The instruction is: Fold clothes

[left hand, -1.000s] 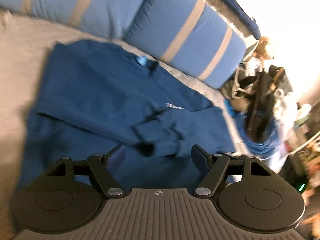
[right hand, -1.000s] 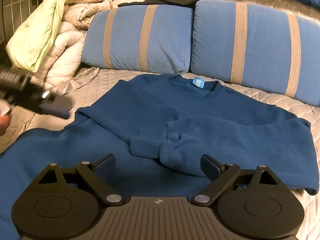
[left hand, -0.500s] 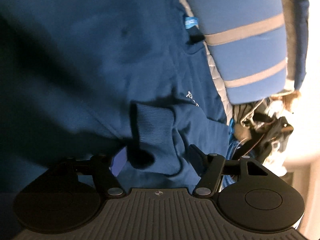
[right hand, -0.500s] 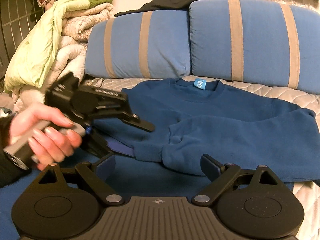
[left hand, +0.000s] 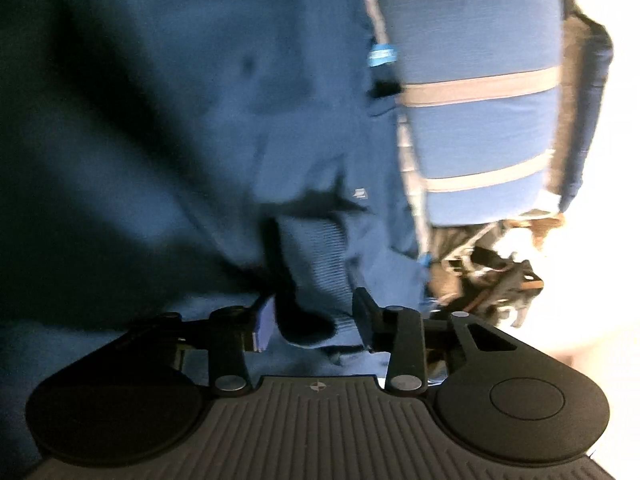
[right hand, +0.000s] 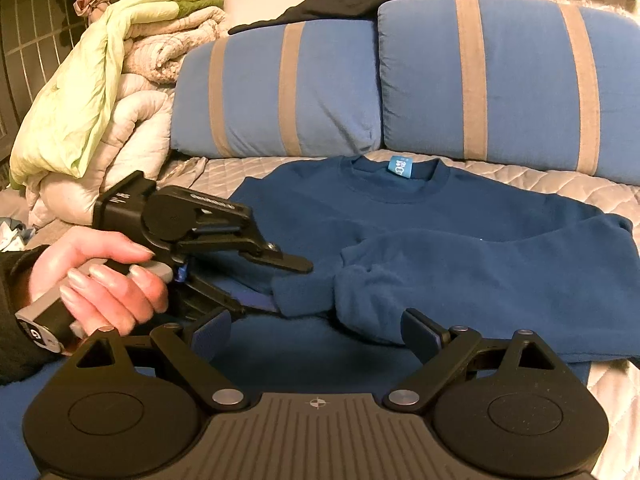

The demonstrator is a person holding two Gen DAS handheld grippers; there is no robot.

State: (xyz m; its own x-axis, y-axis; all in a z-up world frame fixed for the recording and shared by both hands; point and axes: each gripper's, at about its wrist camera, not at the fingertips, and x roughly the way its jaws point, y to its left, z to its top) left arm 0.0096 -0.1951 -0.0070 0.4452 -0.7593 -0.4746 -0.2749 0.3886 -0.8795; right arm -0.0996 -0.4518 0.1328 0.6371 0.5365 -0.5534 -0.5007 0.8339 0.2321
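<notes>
My left gripper [left hand: 312,322], dropped low since a second ago, is closing around the ribbed cuff [left hand: 316,256] of the navy fleece sweatshirt [right hand: 440,216] mid-bed; my right gripper [right hand: 318,330] hangs wide open, empty.

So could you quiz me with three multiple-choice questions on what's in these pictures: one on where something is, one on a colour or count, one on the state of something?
1. Where does the sweatshirt lie?
A. on the quilted bed cover, in front of the striped pillows
B. on top of the folded duvets
C. hanging from a hook

2. How many blue pillows with tan stripes stand behind it?
A. one
B. two
C. four

3. What is between the fingers of the left gripper?
A. nothing
B. the neck label
C. a ribbed sleeve cuff

Answers:
1 A: the right wrist view shows it spread flat on the cover below the pillows.
2 B: a left pillow and a right pillow stand side by side.
3 C: the left wrist view shows the cuff between the closing jaws; the right gripper stands wide open over the cloth.
</notes>
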